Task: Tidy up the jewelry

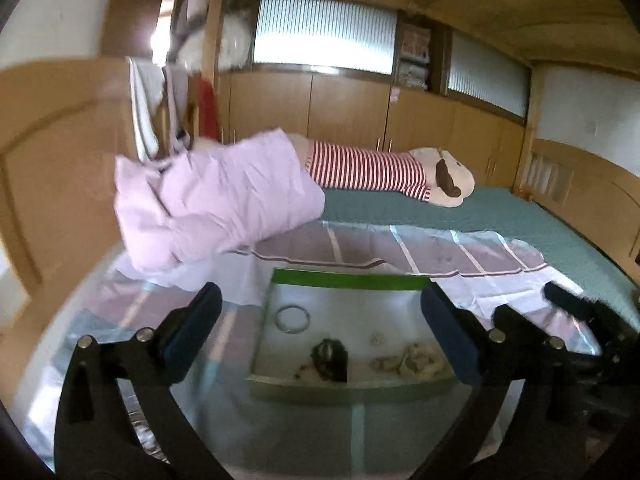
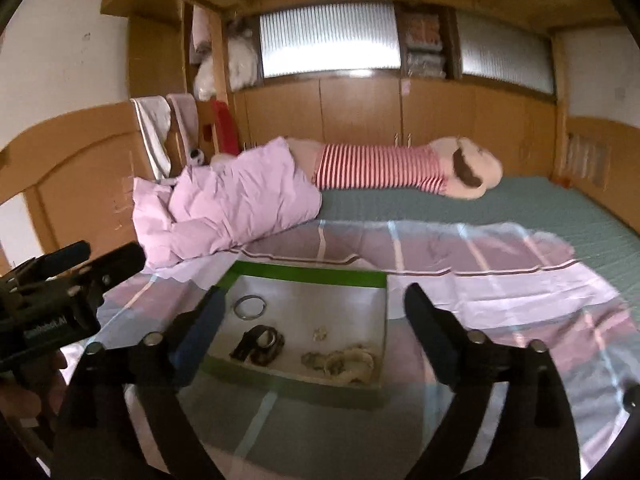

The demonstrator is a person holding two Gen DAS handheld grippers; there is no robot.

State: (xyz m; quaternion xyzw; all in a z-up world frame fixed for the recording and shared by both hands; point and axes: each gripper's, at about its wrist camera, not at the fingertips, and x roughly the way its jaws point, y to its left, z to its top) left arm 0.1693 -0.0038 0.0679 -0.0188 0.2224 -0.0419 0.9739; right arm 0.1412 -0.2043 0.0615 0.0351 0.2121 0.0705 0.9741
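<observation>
A shallow cardboard box with a green rim and pale grey floor (image 1: 352, 280) lies on a thin, glossy plastic sheet checked in pink, white and light blue (image 1: 460, 256), spread over a green textured mattress (image 1: 500, 208). In the box sit a plain silver metal bangle (image 1: 292, 319), a dark, knotted cluster of beads and chain (image 1: 329, 356), a tiny pale trinket (image 1: 376, 339) and a loose tangle of cream-coloured pearl-like strands (image 1: 408, 363); motion blur hides finer detail. The left gripper (image 1: 324, 334), black-armed with blue pads, stands spread wide with nothing between its fingers, and the box lies just ahead, framed by them. The right gripper (image 2: 316, 336) is likewise spread and empty, with the box between and slightly beyond its fingertips. A crumpled lilac pillow (image 2: 236, 208) rests past the box's far left corner, and a long plush doll in a red-and-white striped top (image 2: 384, 170) lies behind it, before wooden cabinet doors (image 2: 360, 112). Nothing blocks the way to the box.
</observation>
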